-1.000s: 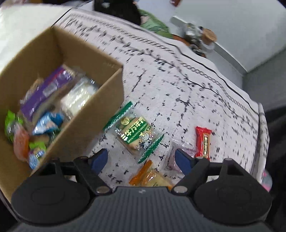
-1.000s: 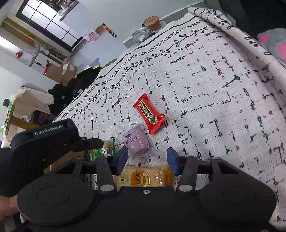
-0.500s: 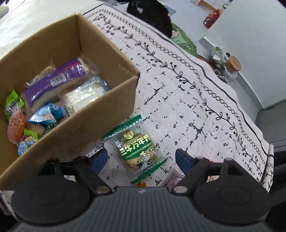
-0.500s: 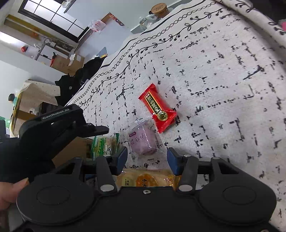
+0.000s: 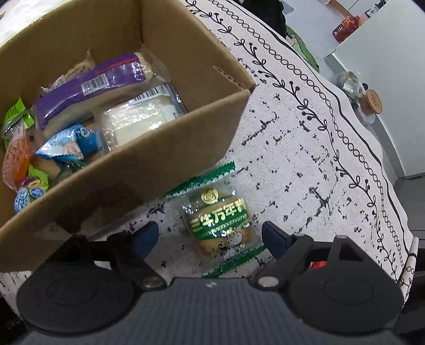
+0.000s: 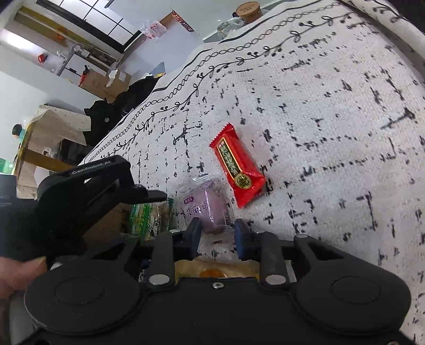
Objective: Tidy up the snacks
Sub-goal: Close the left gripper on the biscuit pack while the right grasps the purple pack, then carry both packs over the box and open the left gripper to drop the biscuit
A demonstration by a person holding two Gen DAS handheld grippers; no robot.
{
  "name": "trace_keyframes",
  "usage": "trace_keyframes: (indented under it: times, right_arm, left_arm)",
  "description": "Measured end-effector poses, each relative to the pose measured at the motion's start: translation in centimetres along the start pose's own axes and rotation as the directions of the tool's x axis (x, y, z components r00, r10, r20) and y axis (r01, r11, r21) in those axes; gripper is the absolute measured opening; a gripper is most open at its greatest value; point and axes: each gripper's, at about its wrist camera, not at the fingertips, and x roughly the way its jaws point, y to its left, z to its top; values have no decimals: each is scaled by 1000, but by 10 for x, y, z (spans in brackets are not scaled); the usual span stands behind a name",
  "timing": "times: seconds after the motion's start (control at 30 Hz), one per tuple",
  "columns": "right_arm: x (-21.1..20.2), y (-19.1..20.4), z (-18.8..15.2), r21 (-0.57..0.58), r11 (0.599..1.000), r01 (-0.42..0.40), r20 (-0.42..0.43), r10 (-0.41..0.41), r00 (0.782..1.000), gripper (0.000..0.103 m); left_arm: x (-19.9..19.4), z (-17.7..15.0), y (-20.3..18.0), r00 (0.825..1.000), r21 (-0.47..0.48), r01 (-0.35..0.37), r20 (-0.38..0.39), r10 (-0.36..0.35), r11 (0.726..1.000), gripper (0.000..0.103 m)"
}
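Right wrist: jaws closing around purple snack (image 6: 209,209).

I am working over a surface covered by a white cloth (image 6: 332,111) flecked with black dashes and edged with a black vine-and-ring border. Beyond its far edge, a cork-lidded glass jar (image 5: 372,102) stands on a pale ledge against a plain white wall (image 5: 393,34). Further back, dark clothing (image 6: 124,103) is heaped by the cloth's edge. A black-framed window (image 6: 87,18) glows bright high on the far wall, with cardboard boxes (image 6: 103,82) stacked below it.
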Motion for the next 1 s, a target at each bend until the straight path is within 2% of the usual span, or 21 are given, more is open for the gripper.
trace_keyframes:
  times: [0.07,0.17,0.43,0.53,0.6,0.67,0.77,1.0]
  right_arm:
    - [-7,-3,-3,5,1000,-6,7,6,1000,15]
    - [-17,-6,-6,4,1000,4,18,-4,1000,13]
    - [-36,-14,-18,33,998,44,47,-45,998,12]
    - [-42,-14,-20,42,998,52,62,-54,997,11]
    - [-46,-13,-21,43,998,52,73,-55,996,10]
    - [-49,-10,-20,42,998,54,80,-57,995,9]
    - [-54,-8,-22,37,998,57,92,-61,994,7]
    - [-68,4,-25,26,997,66,127,-69,989,5]
  left_arm:
    - [2,1,0,1000,-8,-2,1,2,1000,85]
    - [3,0,-3,1000,-9,-11,9,11,1000,86]
    - [7,2,-4,999,-68,-29,22,30,997,85]
    - [6,1,-4,998,-72,-61,23,63,996,76]
    - [4,0,-4,995,-52,-91,24,93,994,57]
    - [-1,0,-6,997,-14,-72,32,72,997,48]
    - [-5,-2,-4,1000,21,-27,14,27,999,47]
    - [-19,-10,9,1000,72,14,-6,-13,997,47]
